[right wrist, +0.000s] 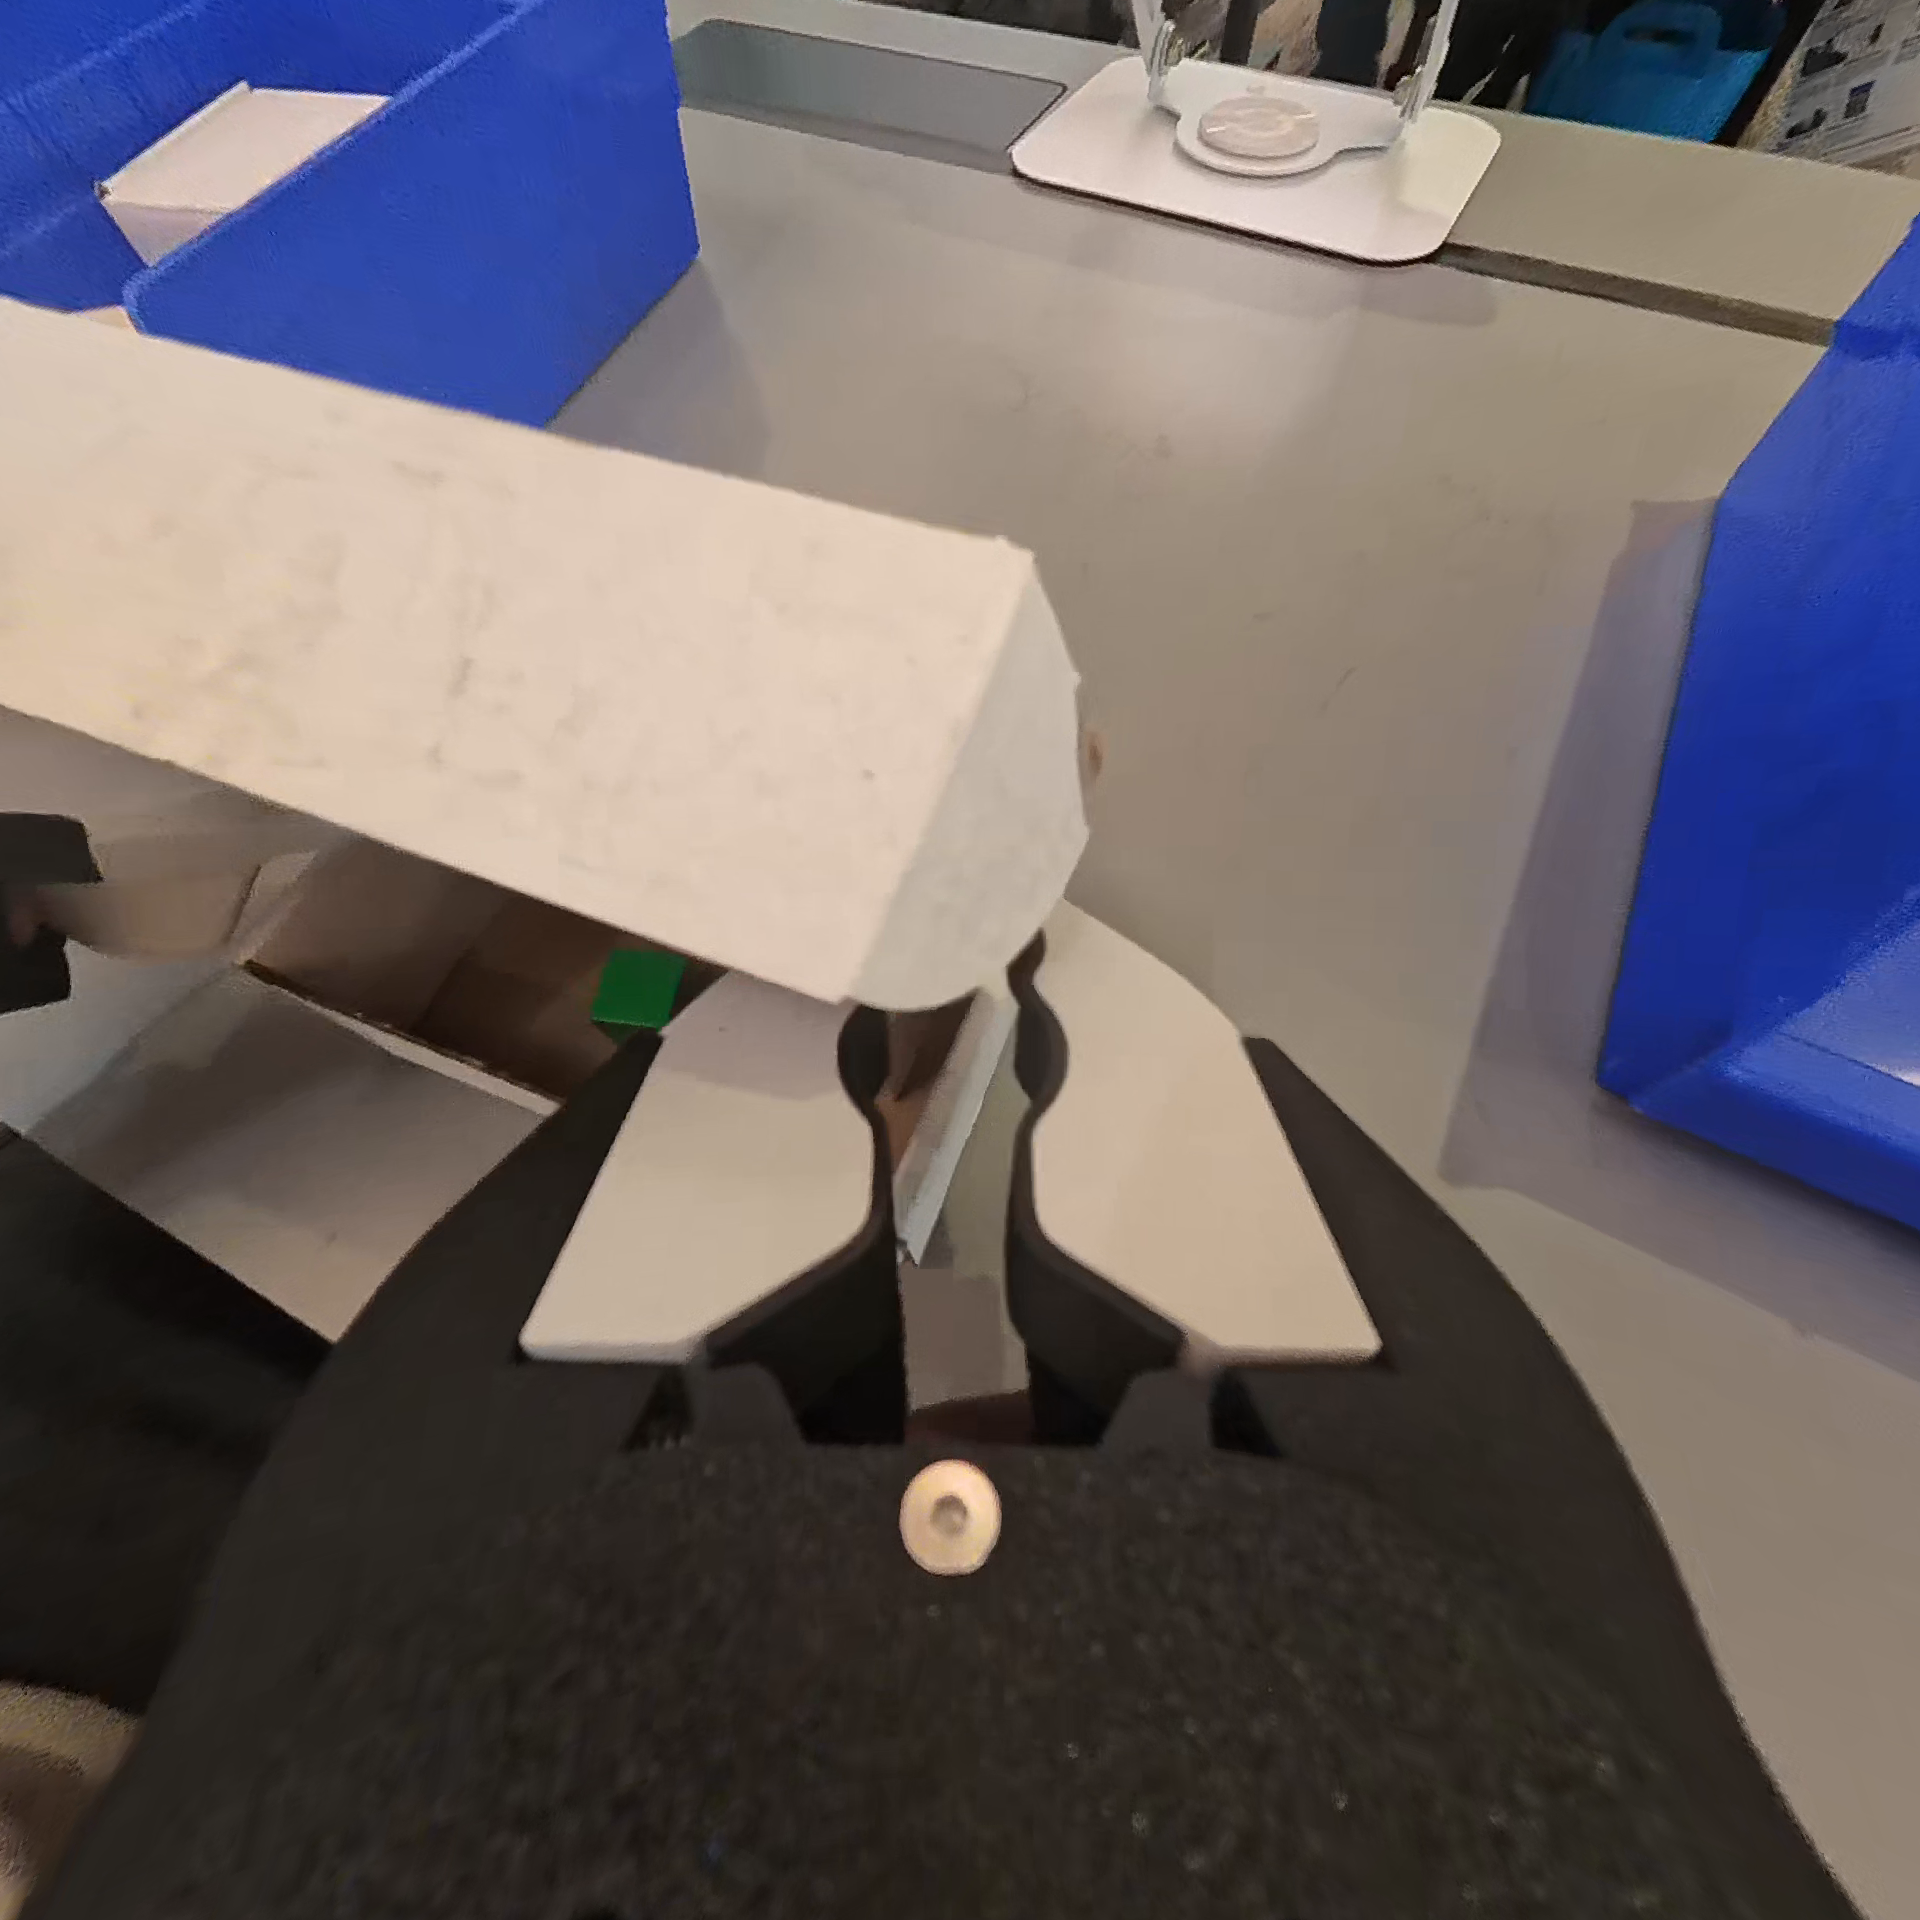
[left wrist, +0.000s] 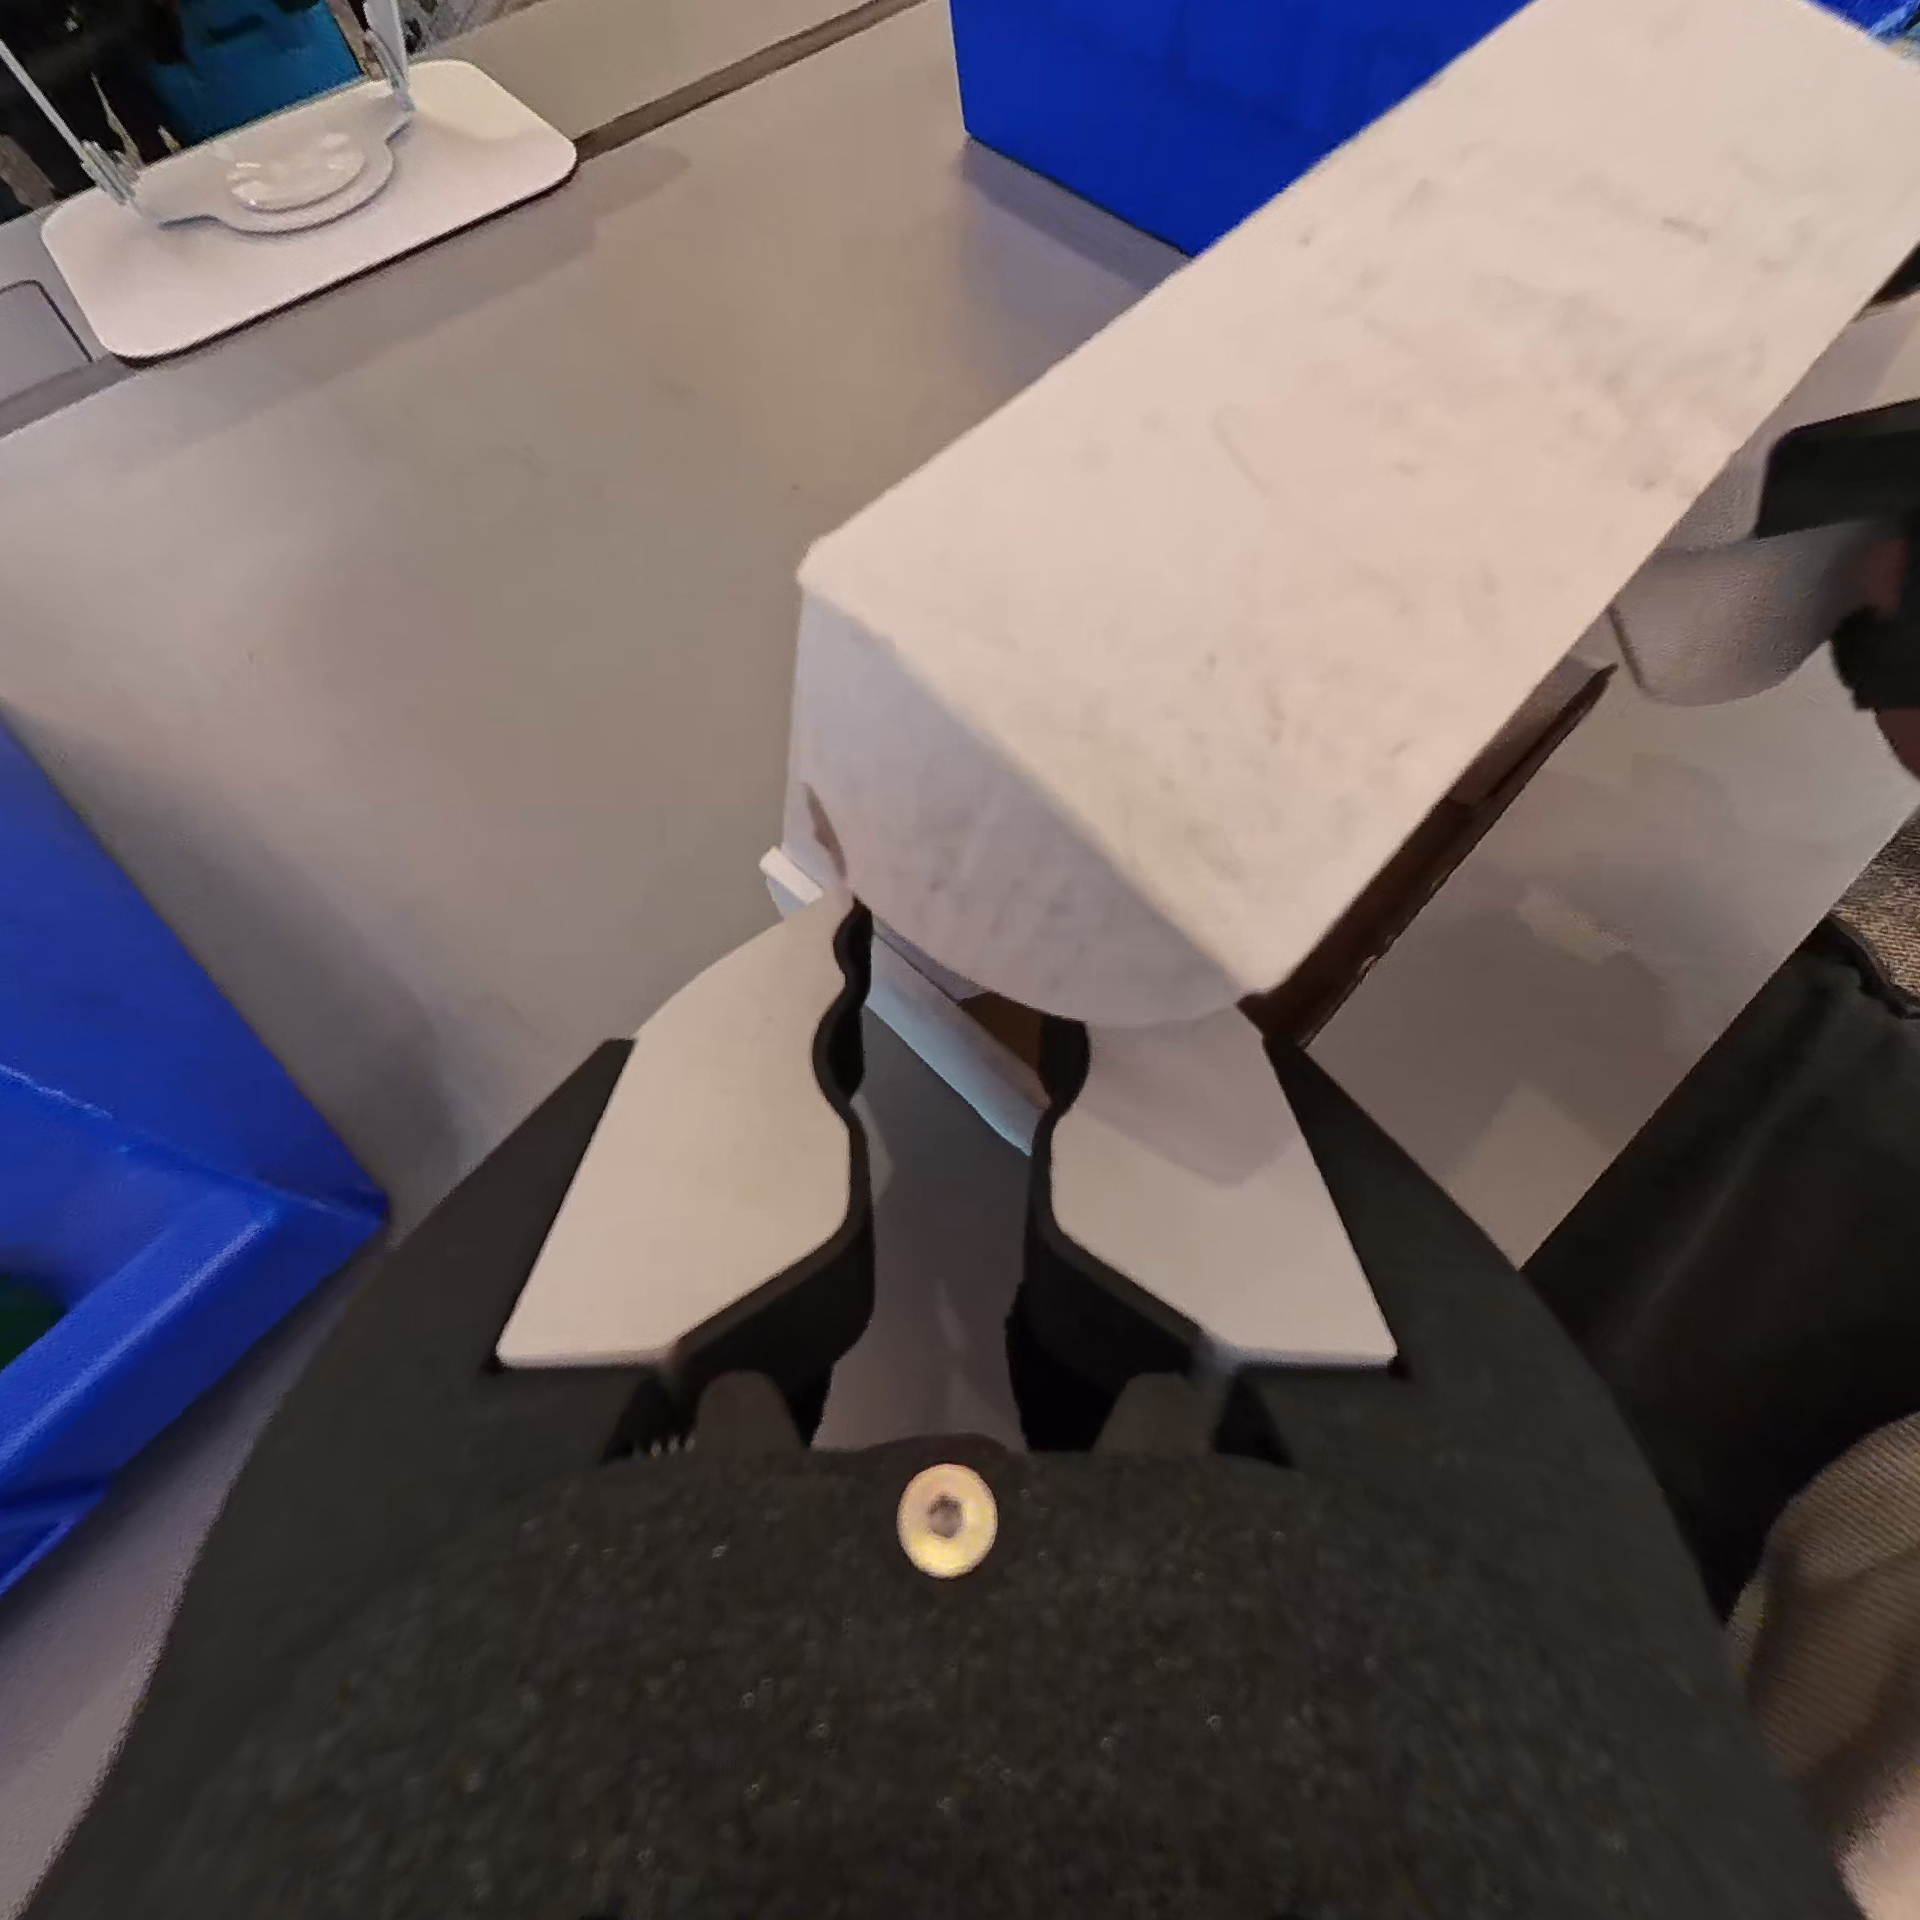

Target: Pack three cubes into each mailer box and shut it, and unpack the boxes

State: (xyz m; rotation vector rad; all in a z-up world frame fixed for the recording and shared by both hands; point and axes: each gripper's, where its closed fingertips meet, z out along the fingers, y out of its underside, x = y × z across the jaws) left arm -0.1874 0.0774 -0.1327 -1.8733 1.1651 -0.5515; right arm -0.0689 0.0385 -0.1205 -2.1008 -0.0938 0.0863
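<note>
white mailer box sits on the grey surface between the two tools, its lid half raised and tilted over the open body. left tongs are at the near-left corner of the box, fingers a little apart with the box's side wall edge standing in the gap; contact on the card not clear, so cannot tell whether they grip it. the lid's rounded end flap hangs just above the fingertips. right tongs are at the opposite end, jaws slightly apart with a thin white card edge running between them and lying against the left finger; cannot tell if it is pinched. through the gap under the lid the brown cardboard interior shows, with one green cube inside near the right end; other contents are hidden by the lid. in the left wrist view the other tool's black tip shows at the far right end of the lid. a blue bin stands at left with something green in it, blurred. a second blue bin beyond the box holds another white box. a third blue bin is at the right. a white stand base rests at the far edge of the surface.
</note>
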